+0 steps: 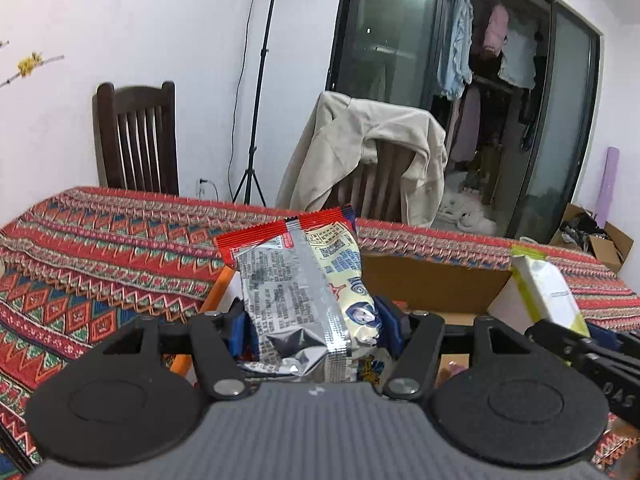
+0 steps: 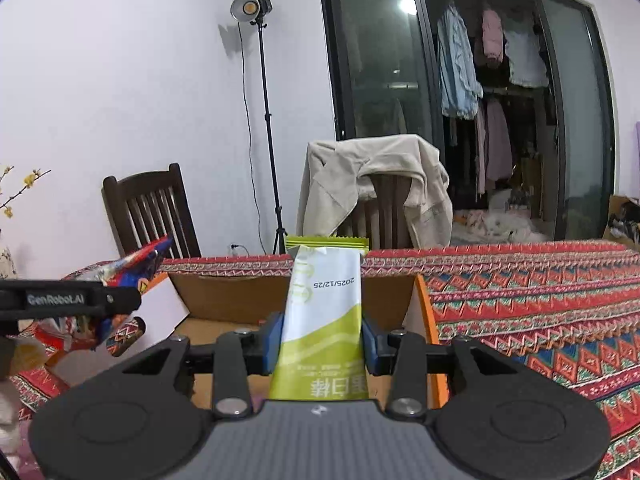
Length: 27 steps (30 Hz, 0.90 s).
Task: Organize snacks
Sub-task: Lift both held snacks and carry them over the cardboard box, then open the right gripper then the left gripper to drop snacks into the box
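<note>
My left gripper (image 1: 310, 330) is shut on a puffy red, silver and cream snack bag (image 1: 304, 280), which stands upright between its blue pads. My right gripper (image 2: 322, 340) is shut on a white and green snack packet (image 2: 322, 308), also upright, with a printed date on its back. Both are held over an open cardboard box (image 2: 224, 300) with an orange edge, set on the patterned tablecloth. The green packet (image 1: 544, 288) and the right gripper's arm show at the right of the left wrist view. The left gripper with its bag (image 2: 132, 276) shows at the left of the right wrist view.
The table wears a red patterned cloth (image 2: 540, 300). Behind it stand a dark wooden chair (image 1: 136, 140) and a chair draped with a beige jacket (image 1: 372, 152). A light stand (image 2: 264, 120) rises by the wall. Glass doors (image 2: 480, 100) show hanging clothes. Cardboard boxes (image 1: 600, 236) sit on the floor at right.
</note>
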Available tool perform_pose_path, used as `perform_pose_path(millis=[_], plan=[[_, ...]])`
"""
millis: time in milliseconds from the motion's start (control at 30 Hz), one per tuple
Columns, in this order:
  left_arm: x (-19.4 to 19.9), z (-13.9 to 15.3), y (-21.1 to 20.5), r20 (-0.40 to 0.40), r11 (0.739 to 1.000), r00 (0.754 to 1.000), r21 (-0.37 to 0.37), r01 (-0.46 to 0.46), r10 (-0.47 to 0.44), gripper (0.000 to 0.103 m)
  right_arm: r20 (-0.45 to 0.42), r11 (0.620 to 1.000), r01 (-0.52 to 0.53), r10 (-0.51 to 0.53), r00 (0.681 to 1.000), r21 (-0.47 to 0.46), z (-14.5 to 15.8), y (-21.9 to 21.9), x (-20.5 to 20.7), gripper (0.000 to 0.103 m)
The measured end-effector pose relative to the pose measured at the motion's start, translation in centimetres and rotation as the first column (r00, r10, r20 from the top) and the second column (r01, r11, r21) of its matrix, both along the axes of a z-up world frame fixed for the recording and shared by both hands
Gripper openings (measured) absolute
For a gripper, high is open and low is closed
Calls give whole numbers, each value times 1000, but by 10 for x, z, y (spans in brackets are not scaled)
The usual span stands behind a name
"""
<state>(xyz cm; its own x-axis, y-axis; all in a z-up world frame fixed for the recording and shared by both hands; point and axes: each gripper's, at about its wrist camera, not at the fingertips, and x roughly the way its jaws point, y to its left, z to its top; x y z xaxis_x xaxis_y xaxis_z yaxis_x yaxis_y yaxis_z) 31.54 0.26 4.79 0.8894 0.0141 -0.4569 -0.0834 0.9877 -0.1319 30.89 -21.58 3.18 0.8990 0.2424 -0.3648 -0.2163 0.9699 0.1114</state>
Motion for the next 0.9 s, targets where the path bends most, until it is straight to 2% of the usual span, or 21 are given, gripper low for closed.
perform_pose_path(millis=[133,167,200,233,267,300,667,900], plan=[[2,-8,-2,-6,1000,1000,16,0,0,63,-18,1000,3,-3,1000,-10,-6,1,4,41],[1,-10,-4,-5,1000,1000,19,-3,3,66,-26,1000,3,-3,1000,-14,-7,2,6,42],[0,-10,-4,0,1000,1000,20,-5,5,80,-32,1000,9,-9,999,-19,-8,2,7,47],[-2,-10,-3,9,1000,1000,15,-10,10,89,-39,1000,11,-12,999,-21,-10,2,8,67],[-3,-10,-3,21,1000,1000,9,-21,21,103,-42,1000,12,-13,999,-16,-11,1,8,92],[-5,-10,-2,40,999,999,3,-36,36,103,-40,1000,13,-13,999,-8,-13,0,8,101],[-8,-6,-2,34,1000,999,1,-22,22,103,-35,999,37,-36,999,6,-13,-6,1,103],[-24,10,-8,79,1000,997,5,-6,6,103,-1,999,41,-41,999,7,-3,-7,-10,103]])
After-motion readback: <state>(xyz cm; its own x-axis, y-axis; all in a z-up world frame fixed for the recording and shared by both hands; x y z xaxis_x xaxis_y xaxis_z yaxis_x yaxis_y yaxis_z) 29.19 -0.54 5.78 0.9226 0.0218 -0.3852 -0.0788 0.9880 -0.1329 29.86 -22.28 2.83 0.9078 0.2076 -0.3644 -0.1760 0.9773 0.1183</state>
